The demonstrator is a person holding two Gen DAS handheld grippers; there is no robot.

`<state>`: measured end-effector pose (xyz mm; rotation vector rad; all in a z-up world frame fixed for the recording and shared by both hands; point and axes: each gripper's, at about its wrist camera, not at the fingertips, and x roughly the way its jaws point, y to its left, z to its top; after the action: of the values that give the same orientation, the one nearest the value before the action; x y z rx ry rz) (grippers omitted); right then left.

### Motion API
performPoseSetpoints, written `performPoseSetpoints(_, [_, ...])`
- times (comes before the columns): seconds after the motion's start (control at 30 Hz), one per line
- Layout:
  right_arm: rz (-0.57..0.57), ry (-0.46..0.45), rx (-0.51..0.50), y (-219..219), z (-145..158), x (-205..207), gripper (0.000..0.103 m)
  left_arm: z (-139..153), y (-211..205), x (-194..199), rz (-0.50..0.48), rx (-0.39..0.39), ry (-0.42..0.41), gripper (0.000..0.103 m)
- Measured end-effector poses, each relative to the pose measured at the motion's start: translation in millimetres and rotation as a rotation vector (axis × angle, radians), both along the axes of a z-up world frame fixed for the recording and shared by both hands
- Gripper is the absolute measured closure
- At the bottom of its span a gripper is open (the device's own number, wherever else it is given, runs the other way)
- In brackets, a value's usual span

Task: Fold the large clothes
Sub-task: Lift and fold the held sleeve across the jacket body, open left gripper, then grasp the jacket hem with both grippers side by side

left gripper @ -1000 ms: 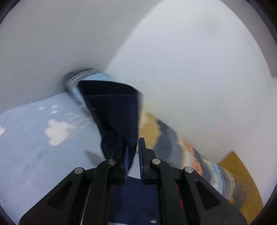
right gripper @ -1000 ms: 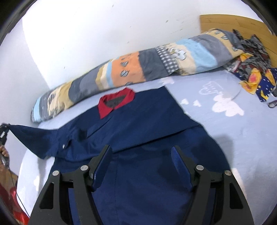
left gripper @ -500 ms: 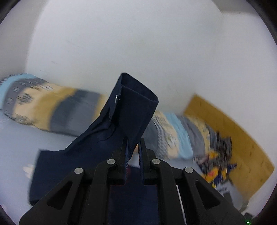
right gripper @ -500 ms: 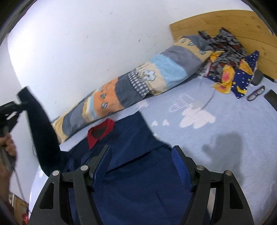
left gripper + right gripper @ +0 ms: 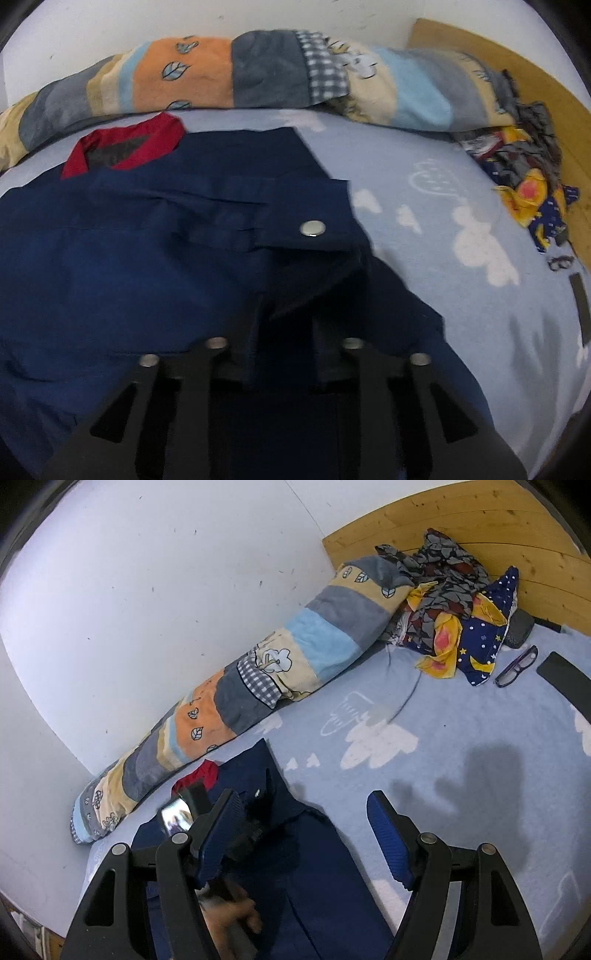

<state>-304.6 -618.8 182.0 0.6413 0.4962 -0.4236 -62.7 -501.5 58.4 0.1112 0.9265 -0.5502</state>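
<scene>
left wrist view: the left gripper (image 5: 286, 325) is opening just above the navy jacket (image 5: 129, 258), dark cloth between its jaws, the snap-buttoned cuff (image 5: 306, 221) folded across the chest. bare bed sheet (image 5: 443, 229) lies right.

right wrist view: the right gripper (image 5: 299, 834) hangs wide and empty over the jacket's right edge; open sheet reaches the clothes pile (image 5: 454, 627).
</scene>
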Motion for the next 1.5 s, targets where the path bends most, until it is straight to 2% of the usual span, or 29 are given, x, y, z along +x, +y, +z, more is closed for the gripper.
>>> performPoseSetpoints(0.03, [0.001,0.000,-0.001,0,0,0,0.028,5,1,-1,-0.035,-0.026,0.041,0.026])
performPoseSetpoints(0.07, [0.002,-0.002,-0.003,0,0,0,0.028,7,2,-3,-0.064,-0.045,0.070,0.022])
performPoseSetpoints(0.1, [0.003,-0.004,-0.004,0,0,0,0.028,11,5,-6,-0.084,-0.058,0.069,0.022])
performPoseSetpoints(0.2, [0.008,-0.012,0.013,1,0,1,0.028,35,21,-22,-0.135,-0.093,0.014,0.022])
performPoseSetpoints(0.27, [0.017,-0.015,0.017,3,1,1,0.028,57,50,-23,-0.116,-0.103,-0.056,0.021])
performPoseSetpoints(0.33, [0.023,-0.011,0.006,6,2,2,0.028,59,73,-8,-0.058,-0.066,-0.089,0.019])
performPoseSetpoints(0.4, [0.027,-0.006,0.000,7,2,3,0.028,57,117,13,0.051,-0.008,-0.108,0.019])
performPoseSetpoints(0.47, [0.025,-0.003,0.010,6,0,3,0.028,44,164,35,0.192,0.105,-0.120,0.019])
performPoseSetpoints(0.57, [0.021,0.003,0.022,5,-2,4,0.028,11,233,58,0.373,0.203,-0.057,0.019])
performPoseSetpoints(0.6, [0.024,0.006,0.024,5,-2,5,0.028,1,249,62,0.407,0.211,-0.024,0.016])
performPoseSetpoints(0.63, [0.026,0.010,0.026,6,-3,7,0.028,-12,264,65,0.419,0.195,0.023,0.005])
performPoseSetpoints(0.67, [0.030,0.015,0.028,7,-4,9,0.028,-23,276,65,0.410,0.158,0.063,0.002])
performPoseSetpoints(0.77, [0.044,0.024,0.031,11,-5,13,0.028,-14,268,56,0.399,0.218,0.005,0.002])
performPoseSetpoints(0.83, [0.049,0.026,0.029,14,-6,14,0.028,6,254,43,0.394,0.189,-0.092,0.002])
performPoseSetpoints(0.87, [0.051,0.026,0.028,16,-6,15,0.028,13,251,39,0.381,0.171,-0.118,0.002])
performPoseSetpoints(0.93, [0.051,0.025,0.027,17,-6,16,0.028,26,218,30,0.317,0.151,-0.156,0.002])
performPoseSetpoints(1.03, [0.055,0.036,0.021,20,-7,20,0.028,23,171,21,0.206,0.164,-0.152,0.002])
performPoseSetpoints(1.17, [0.073,0.055,0.022,25,-10,27,0.028,-20,131,18,0.134,0.301,-0.074,0.001])
performPoseSetpoints(1.23, [0.076,0.060,0.006,27,-10,28,0.028,-21,136,12,0.161,0.268,-0.094,0.001])
performPoseSetpoints(1.3, [0.082,0.071,0.001,27,-11,30,0.028,-17,144,5,0.183,0.237,-0.062,0.002])
performPoseSetpoints(1.37, [0.095,0.078,0.017,28,-13,31,0.028,-8,154,-10,0.190,0.212,-0.089,0.002])
performPoseSetpoints(1.5, [0.136,0.103,0.000,36,-15,37,0.028,-15,170,-48,0.155,0.247,-0.062,0.001])
